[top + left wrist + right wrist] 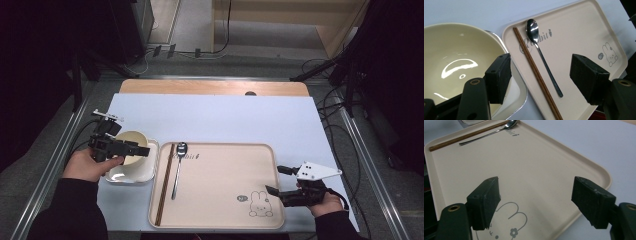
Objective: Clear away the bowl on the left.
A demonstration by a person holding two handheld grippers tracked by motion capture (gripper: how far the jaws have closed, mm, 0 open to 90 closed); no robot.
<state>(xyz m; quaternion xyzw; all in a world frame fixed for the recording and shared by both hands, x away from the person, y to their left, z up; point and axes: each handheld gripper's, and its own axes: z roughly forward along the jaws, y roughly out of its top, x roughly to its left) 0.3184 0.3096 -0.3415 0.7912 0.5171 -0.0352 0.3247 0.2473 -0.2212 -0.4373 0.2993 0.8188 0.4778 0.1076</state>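
Bowl [131,145] partly hidden behind left gripper [134,149]; dish [145,172] edge cut off.

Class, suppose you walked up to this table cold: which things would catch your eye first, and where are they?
First, the big beige tray with its rabbit drawing, mid-table, a spoon and chopsticks along its left edge. Then the cream bowl in a white dish left of the tray, the open left gripper above it.

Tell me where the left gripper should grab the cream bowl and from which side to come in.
Take the bowl by its rim, probably the edge nearest the left gripper, coming from above with one jaw inside and one outside. It sits upright and open in the white dish, its wall looks thin, and the whole bowl is likely too wide for the open jaws.
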